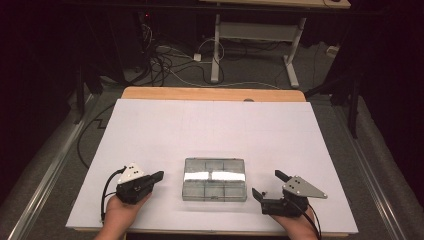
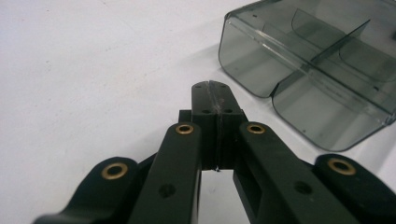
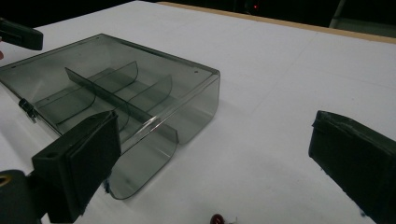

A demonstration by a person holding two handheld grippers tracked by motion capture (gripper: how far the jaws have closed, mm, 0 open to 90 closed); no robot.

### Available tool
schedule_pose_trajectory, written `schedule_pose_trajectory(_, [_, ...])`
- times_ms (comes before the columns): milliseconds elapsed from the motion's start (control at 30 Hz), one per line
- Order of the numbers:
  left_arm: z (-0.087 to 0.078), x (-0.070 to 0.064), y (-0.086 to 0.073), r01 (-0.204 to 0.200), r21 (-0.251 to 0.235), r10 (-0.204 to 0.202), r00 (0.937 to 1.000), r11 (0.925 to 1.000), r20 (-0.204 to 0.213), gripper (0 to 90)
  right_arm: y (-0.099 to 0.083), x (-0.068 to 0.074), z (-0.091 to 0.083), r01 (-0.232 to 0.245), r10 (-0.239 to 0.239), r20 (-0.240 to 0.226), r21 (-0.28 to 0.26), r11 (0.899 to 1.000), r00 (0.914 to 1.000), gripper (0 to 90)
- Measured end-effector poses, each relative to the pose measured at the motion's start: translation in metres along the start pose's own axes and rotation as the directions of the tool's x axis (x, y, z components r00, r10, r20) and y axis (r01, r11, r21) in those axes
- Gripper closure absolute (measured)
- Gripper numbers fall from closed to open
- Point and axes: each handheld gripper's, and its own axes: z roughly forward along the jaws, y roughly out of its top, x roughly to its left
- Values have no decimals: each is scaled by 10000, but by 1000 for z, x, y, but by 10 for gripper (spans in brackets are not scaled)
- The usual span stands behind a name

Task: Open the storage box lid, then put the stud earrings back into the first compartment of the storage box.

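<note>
Compartment box [image 1: 215, 179]: clear, smoke-tinted plastic, lid apparently down, lying flat on the white table sheet [image 1: 210, 125] between the two tools. Its long axis is running from one gripper toward the other, so each short end wall is facing a tool.

Left gripper [image 1: 156, 176] is sitting just off the box's left end, jaws pressed together with nothing between them; in the left gripper view the shut tips [image 2: 212, 93] are pointing past the box's near corner [image 2: 280, 60], which is lying ahead and to the right of the tool, close but apart.

Right gripper [image 1: 269, 185] is resting off the box's right end, jaws spread wide and empty. In the right gripper view the box [image 3: 116, 98] is lying ahead and to the left, its rounded end wall just beyond the left-hand pad [image 3: 93, 144]; the other pad [image 3: 355, 158] is standing well clear over bare sheet.

Judgement: both tools are sitting about equally near, but the right one is the readier, being open. A small clasp seems to be showing on the box's near long side [image 3: 27, 109], though the view is too dim to be sure. Interior dividers are visible; the compartments are looking empty.
</note>
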Motion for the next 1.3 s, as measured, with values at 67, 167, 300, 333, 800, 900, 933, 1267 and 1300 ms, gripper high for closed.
schedule_pose_trajectory(67, [-1, 0, -1, -124, 119, 125, 9999, 9999, -94, 877, 1, 1, 2, -29, 29, -15, -8, 10000, 10000, 35])
schedule_pose_trajectory(167, [-1, 0, 1, -96, 139, 97, 9999, 9999, -61, 876, 2, 3, 4, -1, 1, -71, -22, 10000, 10000, 61])
schedule_pose_trajectory(300, [3, -1, 1, -146, 336, 139, 9997, 9993, 195, 876, 2, 7, 7, -50, 50, -240, -7, 10000, 9997, 83])
schedule_pose_trajectory(333, [4, -1, 1, -178, 418, 166, 9995, 9990, 280, 875, 3, 7, 7, -46, 46, -282, -21, 10000, 9996, 92])
schedule_pose_trajectory(800, [6, -7, 5, -481, 311, 457, 9961, 9984, 749, 876, 9, 11, 9, -163, 165, -686, 37, 9999, 9975, 345])
schedule_pose_trajectory(900, [6, -7, 4, -531, 317, 504, 9956, 9981, 785, 875, 13, 11, 11, -206, 211, -813, 76, 9998, 9965, 439])
schedule_pose_trajectory(933, [6, -7, 3, -501, 272, 477, 9956, 9984, 812, 876, 15, 12, 12, -190, 198, -862, 104, 9998, 9961, 477])
schedule_pose_trajectory(1267, [2, -7, 4, -361, 194, 342, 9951, 9992, 926, 875, 30, 23, 33, 153, -96, -1463, 378, 9992, 9892, 759])
schedule_pose_trajectory(1300, [2, -7, 4, -426, 233, 404, 9952, 9988, 894, 876, 31, 24, 35, 209, -142, -1502, 433, 9988, 9886, 780])
